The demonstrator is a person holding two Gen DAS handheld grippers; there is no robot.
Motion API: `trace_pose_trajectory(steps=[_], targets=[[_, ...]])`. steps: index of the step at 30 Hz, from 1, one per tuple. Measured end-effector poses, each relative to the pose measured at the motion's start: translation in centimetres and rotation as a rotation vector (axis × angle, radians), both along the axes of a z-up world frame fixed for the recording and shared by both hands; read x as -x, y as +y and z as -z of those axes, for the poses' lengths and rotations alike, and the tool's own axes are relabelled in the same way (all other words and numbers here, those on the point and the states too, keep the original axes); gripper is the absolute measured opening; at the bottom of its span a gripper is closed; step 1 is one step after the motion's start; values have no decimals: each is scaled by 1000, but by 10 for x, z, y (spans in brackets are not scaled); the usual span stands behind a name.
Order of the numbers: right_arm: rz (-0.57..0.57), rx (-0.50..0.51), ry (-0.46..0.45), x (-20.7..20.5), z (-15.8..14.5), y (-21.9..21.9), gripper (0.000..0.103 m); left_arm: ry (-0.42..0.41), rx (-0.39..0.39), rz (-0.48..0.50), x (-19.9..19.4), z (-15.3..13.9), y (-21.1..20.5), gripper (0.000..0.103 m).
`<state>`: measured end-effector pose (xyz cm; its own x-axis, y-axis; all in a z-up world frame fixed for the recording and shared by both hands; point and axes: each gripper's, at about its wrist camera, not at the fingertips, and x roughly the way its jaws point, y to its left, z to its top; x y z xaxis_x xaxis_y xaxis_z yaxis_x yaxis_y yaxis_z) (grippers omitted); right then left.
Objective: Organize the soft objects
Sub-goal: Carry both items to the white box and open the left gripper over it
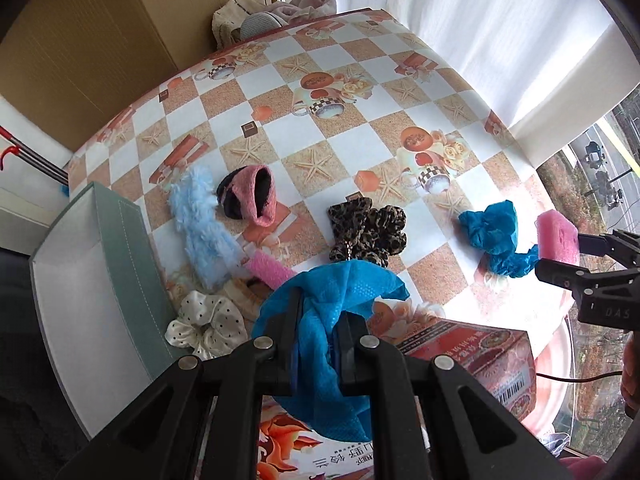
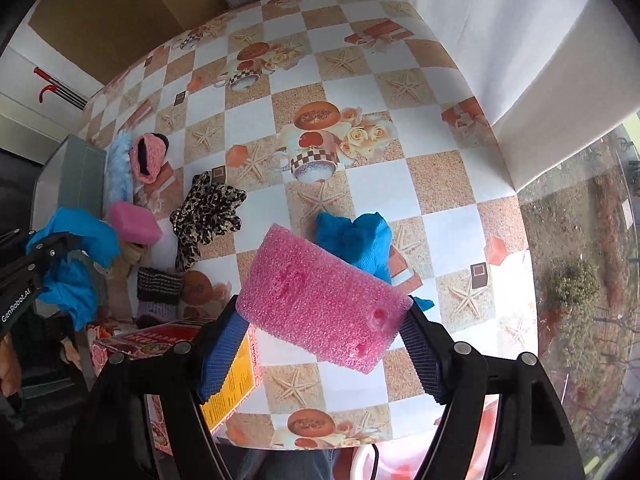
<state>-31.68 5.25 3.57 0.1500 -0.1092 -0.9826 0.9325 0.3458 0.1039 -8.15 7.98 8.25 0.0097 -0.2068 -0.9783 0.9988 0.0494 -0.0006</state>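
Note:
My left gripper (image 1: 320,314) is shut on a blue non-woven cloth (image 1: 336,292), which hangs bunched between its fingers above the table; the right wrist view shows the same cloth (image 2: 80,236) at far left. My right gripper (image 2: 322,314) is shut on a pink sponge (image 2: 320,296), held tilted above the checked tablecloth (image 2: 400,184). In the left wrist view that sponge (image 1: 558,236) sits at the right edge. Lying on the table are a second crumpled blue cloth (image 1: 492,228), a leopard-print scrunchie (image 1: 368,232), a pink knitted piece (image 1: 256,196) and a light-blue fluffy piece (image 1: 200,220).
A grey-green open box (image 1: 100,280) stands at the table's left edge. Beside it lie a second pink sponge (image 1: 268,270) and a white dotted scrunchie (image 1: 208,324). A red printed carton (image 1: 480,356) sits at the near edge. White curtain (image 1: 500,40) and a window bound the right side.

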Motion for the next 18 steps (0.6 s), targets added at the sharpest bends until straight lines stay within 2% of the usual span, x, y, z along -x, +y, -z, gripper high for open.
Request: trace_pose_trajectory(steps=[9, 13, 18], targets=[[-16, -55, 34, 4, -10, 76, 76, 5, 10, -30, -5, -14, 66, 13], [-65, -71, 25, -9, -17, 105, 76, 3, 17, -57, -14, -17, 86, 13], [-155, -42, 22, -38, -32, 127, 76, -3, 33, -100, -31, -21, 104, 13]])
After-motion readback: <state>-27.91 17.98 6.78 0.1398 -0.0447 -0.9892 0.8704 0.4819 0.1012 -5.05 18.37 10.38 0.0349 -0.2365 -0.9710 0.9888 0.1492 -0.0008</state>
